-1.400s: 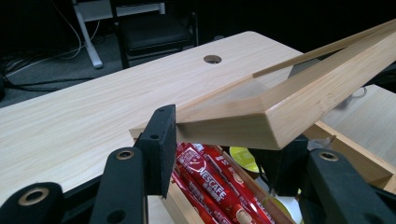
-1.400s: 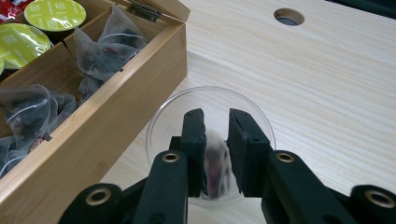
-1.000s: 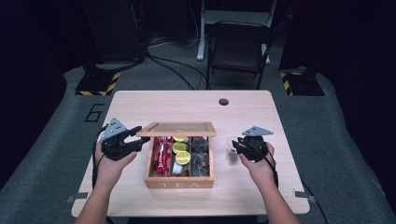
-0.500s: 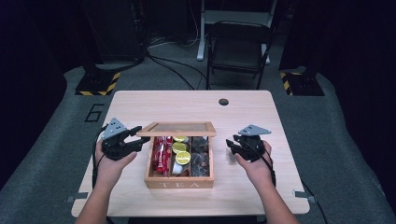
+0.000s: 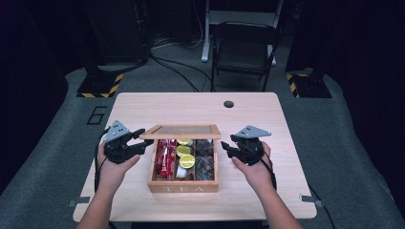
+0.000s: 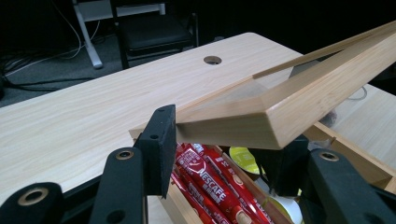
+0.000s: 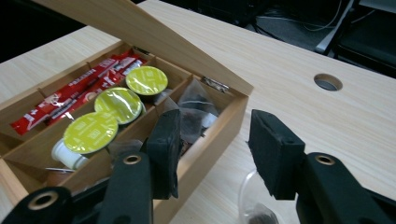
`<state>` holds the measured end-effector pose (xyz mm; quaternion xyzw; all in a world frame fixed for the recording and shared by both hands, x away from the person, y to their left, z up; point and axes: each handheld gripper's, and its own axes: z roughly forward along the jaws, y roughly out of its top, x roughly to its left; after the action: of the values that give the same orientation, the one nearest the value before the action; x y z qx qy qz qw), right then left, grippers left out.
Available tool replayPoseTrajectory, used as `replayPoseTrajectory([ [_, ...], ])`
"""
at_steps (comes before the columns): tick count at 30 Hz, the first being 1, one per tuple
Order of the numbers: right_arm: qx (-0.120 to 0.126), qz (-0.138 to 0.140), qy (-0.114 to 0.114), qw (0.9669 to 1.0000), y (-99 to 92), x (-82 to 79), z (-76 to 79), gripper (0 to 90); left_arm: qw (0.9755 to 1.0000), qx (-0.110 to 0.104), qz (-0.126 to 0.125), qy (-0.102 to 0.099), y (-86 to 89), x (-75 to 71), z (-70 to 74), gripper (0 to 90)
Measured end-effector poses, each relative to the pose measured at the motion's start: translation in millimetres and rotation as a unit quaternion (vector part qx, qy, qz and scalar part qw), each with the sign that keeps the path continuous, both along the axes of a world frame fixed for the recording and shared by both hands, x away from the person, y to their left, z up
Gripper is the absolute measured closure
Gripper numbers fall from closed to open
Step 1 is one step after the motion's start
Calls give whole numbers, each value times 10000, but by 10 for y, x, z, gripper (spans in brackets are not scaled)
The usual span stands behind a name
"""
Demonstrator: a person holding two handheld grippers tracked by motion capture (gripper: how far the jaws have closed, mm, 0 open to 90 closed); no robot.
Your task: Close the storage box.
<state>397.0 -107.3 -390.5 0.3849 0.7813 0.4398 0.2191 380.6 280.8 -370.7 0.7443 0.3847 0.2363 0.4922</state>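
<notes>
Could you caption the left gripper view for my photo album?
The left gripper holds up a corner of the wooden tea box lid, showing red Nescafe sticks inside.

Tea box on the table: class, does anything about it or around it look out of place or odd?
One thing: a clear tea bag sachet lies on the table outside the tea box, under the right gripper, whose open jaws have just widened. The left gripper props the lid half open.

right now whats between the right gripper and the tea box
Bare tabletop, seen from the high view: the right gripper, jaws just opening and empty, sits beside the tea box without touching its right wall.
</notes>
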Motion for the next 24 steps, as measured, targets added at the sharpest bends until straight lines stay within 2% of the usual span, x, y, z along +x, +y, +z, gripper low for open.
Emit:
replayPoseTrajectory([
  [9,-7,166,-154,9997,153,-5,73,490,10000,45,10,8,-5,-5,2,513],
  [16,82,161,-249,9995,257,0,143,486,10000,71,4,10,-9,-15,-4,513],
  [19,18,196,-340,9992,279,5,159,486,10000,84,-6,30,-9,-18,-4,513],
  [24,61,136,-389,9991,312,-4,189,488,10000,81,-1,32,-10,-22,-8,513],
])
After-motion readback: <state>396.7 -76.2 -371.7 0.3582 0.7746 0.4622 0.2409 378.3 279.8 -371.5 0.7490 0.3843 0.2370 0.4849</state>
